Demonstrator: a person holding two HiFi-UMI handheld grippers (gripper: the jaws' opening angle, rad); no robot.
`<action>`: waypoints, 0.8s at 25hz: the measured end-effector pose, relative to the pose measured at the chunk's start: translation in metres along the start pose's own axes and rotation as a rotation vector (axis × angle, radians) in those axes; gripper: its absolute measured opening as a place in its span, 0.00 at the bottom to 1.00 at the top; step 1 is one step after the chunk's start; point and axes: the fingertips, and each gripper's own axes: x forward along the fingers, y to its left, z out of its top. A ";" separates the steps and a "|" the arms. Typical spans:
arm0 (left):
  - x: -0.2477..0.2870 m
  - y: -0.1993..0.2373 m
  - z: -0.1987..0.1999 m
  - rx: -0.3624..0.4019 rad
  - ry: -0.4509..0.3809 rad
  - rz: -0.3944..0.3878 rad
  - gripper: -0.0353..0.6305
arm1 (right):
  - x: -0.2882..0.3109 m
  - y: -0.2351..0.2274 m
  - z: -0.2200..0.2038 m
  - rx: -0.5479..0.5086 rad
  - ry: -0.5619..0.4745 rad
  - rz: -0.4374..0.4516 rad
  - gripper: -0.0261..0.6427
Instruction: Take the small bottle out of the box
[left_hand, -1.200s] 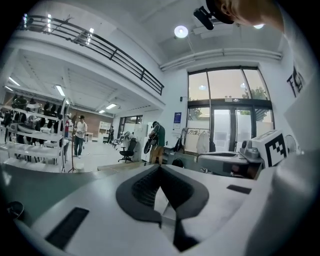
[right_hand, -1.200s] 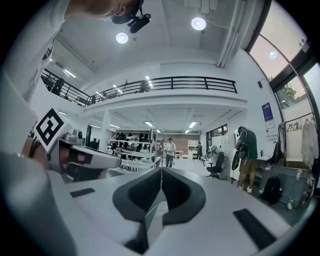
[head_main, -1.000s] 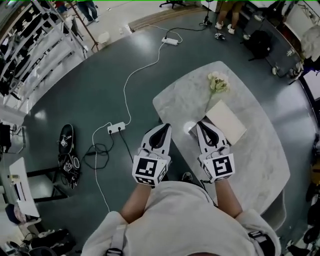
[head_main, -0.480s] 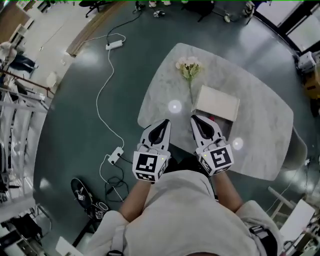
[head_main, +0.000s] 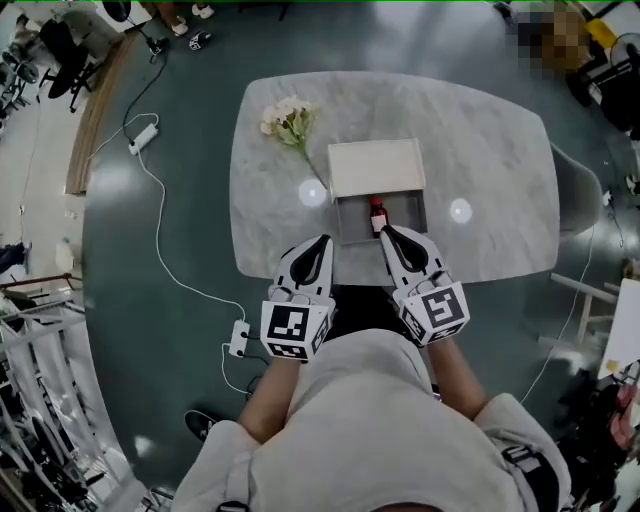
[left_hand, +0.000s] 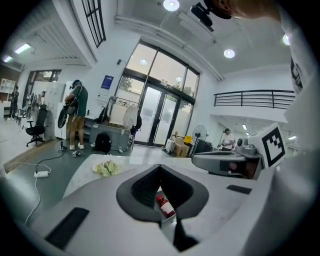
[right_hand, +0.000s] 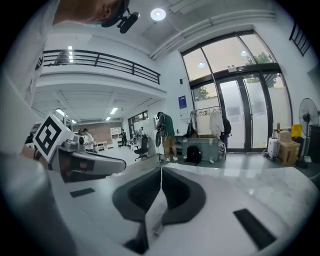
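**Fig. – Small bottle in the open box; both claws shut at the counter's near edge**

The small bottle (head_main: 378, 213), red w/ a pale label, lies on its side in the grey tray of the box (head_main: 405, 215), roughly mid-tray. The box's pale lid (head_main: 375, 168) lies flat on the far side of the tray, touching it. Box sits approx. centre on the marble counter (head_main: 480, 150).

My right claw (head_main: 387, 233) has its jaws together w/ nothing between them. Its tip is at the tray's near edge, just beside the bottle; contact can't be told. My left claw (head_main: 321, 242) also has its jaws together and holds nothing. It is over the counter's near edge, just left of the tray. In the left gripper view the bottle shows through the gap behind the closed tips, lying beyond them in the tray.

A bunch of flowers (head_main: 290, 122) lies at the counter's far-left corner, w/ its stem running toward the box.

On the dark floor to the left, a white cable (head_main: 170, 270) runs to a power strip (head_main: 240, 338). In the left gripper view a person (left_hand: 77, 115) stands in the background, well apart from the counter.
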 end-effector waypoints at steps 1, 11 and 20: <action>0.006 0.000 -0.003 -0.001 0.009 -0.010 0.09 | 0.002 -0.006 -0.006 0.008 0.014 -0.011 0.08; 0.047 0.021 -0.058 -0.046 0.158 -0.006 0.09 | 0.030 -0.033 -0.075 0.094 0.200 -0.035 0.08; 0.071 0.038 -0.107 -0.173 0.274 -0.011 0.09 | 0.056 -0.062 -0.148 0.176 0.404 -0.100 0.08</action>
